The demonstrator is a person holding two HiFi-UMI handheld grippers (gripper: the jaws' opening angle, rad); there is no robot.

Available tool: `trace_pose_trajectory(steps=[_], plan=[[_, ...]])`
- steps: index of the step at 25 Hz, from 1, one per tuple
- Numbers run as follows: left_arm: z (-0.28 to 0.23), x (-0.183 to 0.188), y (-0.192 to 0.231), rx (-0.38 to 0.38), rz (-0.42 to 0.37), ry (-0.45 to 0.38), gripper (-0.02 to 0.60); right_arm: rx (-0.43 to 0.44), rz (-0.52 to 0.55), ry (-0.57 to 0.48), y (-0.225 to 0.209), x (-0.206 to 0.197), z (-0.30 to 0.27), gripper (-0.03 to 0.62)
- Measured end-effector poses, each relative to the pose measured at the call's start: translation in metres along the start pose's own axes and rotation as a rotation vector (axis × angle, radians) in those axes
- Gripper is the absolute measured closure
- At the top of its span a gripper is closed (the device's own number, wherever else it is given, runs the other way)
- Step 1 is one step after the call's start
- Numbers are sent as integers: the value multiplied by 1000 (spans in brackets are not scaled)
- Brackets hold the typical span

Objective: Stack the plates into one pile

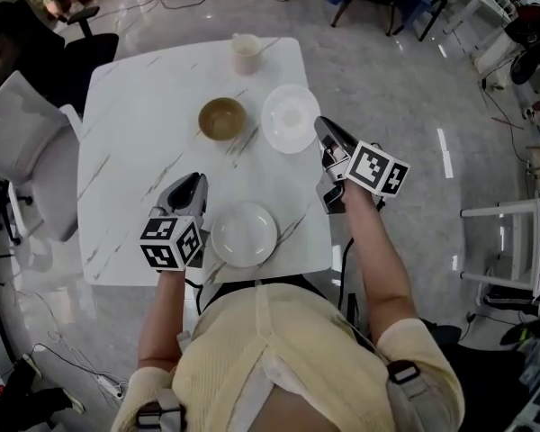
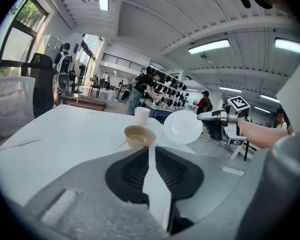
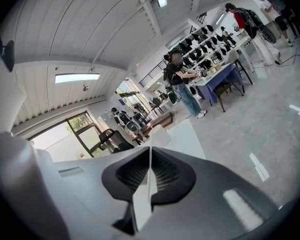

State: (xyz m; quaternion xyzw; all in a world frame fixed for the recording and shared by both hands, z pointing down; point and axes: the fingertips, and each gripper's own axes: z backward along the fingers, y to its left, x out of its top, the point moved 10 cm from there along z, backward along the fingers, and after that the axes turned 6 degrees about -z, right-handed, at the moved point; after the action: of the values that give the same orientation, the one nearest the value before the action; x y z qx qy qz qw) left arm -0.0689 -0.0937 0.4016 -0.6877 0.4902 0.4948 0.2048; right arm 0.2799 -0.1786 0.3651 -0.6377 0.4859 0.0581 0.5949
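Observation:
One white plate (image 1: 244,234) lies flat near the table's front edge, just right of my left gripper (image 1: 194,182). In the left gripper view that gripper (image 2: 150,151) points across the table with its jaws together and nothing gripped. A second white plate (image 1: 290,118) is at the table's right side. My right gripper (image 1: 320,128) is shut on its right rim. In the left gripper view this plate (image 2: 183,126) hangs tilted above the table, held by the right gripper (image 2: 215,116). Its rim shows as a thin white edge (image 3: 159,135) between the right jaws (image 3: 150,153).
A brown bowl (image 1: 222,118) stands mid-table left of the held plate, with a white cup (image 1: 246,54) behind it at the far edge. White chairs (image 1: 31,151) stand left of the marble table (image 1: 135,133). People and benches fill the room's background.

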Motion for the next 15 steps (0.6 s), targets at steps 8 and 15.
trace_pose_trajectory(steps=[8, 15], plan=[[6, -8, -7, -32, -12, 8, 541, 46, 12, 52, 19, -30, 32, 579], [13, -19, -7, -52, -10, 19, 540, 108, -7, 126, 28, -60, 46, 579]])
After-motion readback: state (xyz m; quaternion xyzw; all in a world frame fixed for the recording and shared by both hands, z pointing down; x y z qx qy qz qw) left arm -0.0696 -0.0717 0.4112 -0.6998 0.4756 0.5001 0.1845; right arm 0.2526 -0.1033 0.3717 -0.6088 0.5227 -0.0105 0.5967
